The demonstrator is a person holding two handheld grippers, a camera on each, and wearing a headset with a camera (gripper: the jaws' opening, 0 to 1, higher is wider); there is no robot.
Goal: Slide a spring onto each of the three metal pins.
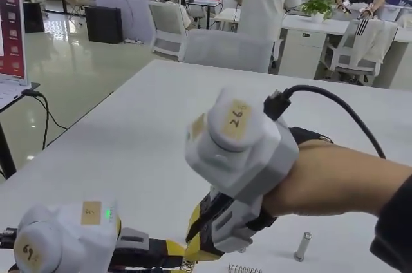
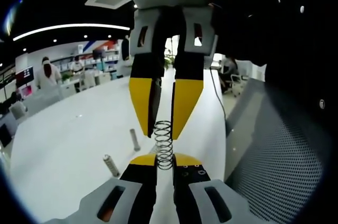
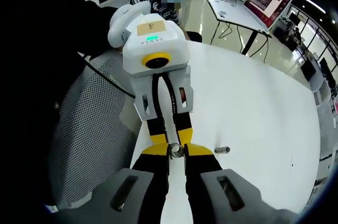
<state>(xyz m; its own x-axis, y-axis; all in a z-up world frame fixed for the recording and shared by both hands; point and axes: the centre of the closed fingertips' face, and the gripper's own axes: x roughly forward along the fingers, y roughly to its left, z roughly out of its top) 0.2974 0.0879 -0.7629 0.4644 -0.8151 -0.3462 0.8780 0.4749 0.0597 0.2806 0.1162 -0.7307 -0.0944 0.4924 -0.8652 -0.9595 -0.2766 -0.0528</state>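
Because the white body of the right gripper stands between the headset and the work, the head view hides most of the meeting point: just a few coils of the spring peep out below the yellow jaws at the bottom edge. From the left gripper view the matter is plainer. The left gripper is clenched on the near end of the spring, and the right gripper, reaching in from the top, pinches the far end between its yellow tips, so the spring spans the short gap between the two, above the table. Whether anything runs inside the coils cannot be told. In the right gripper view the spring is seen end-on, as a small metal ring nipped between that gripper's tips. One pin stands upright on the table to the right of the grippers, apart from them; a loose spring lies nearer, cut off by the bottom edge of the head view. A small ribbed piece leans near the upright pin in the left gripper view, too small to tell spring from pin. The grippers work close to the table's near edge, beside a grey mesh chair; ahead and to the left the white top runs broad and open to its far edge, where a grey chair back stands.
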